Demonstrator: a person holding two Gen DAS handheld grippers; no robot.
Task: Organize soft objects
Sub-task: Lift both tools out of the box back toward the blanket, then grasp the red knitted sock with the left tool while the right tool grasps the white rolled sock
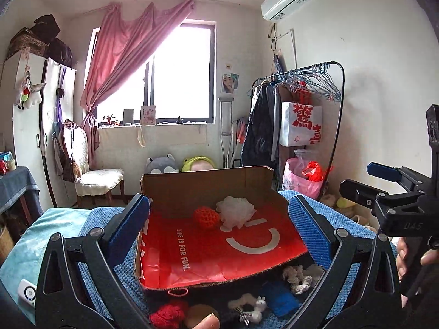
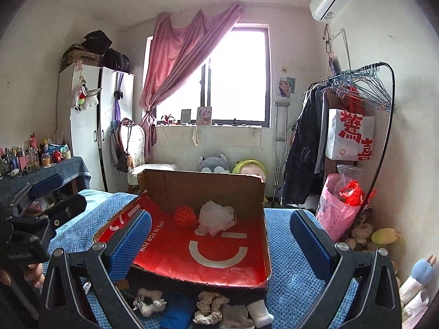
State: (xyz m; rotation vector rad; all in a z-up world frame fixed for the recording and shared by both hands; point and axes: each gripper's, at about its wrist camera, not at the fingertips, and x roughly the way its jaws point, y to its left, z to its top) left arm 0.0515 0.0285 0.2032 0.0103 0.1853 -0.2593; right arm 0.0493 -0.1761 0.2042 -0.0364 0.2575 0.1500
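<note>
An open cardboard box (image 1: 203,189) (image 2: 197,189) with a red printed lining lies on a blue towel. At its back sit an orange knitted ball (image 1: 206,217) (image 2: 185,215) and a white mesh puff (image 1: 236,211) (image 2: 216,218). In front of the box lie a red yarn ball (image 1: 167,315), a white bunny toy (image 1: 256,308) (image 2: 153,305), a blue cloth (image 1: 279,297) (image 2: 175,312) and a cream scrunchie (image 1: 297,277) (image 2: 210,307). My left gripper (image 1: 219,227) (image 2: 63,192) and right gripper (image 2: 219,241) (image 1: 356,178) hover side by side before the box, both open and holding nothing.
The blue towel (image 2: 290,246) covers the surface under the box. A clothes rack (image 2: 356,104) and a pink bag (image 2: 337,213) stand to the right. A chair (image 1: 98,178) and a white wardrobe (image 1: 33,115) are on the left. Plush toys (image 1: 162,163) sit behind the box.
</note>
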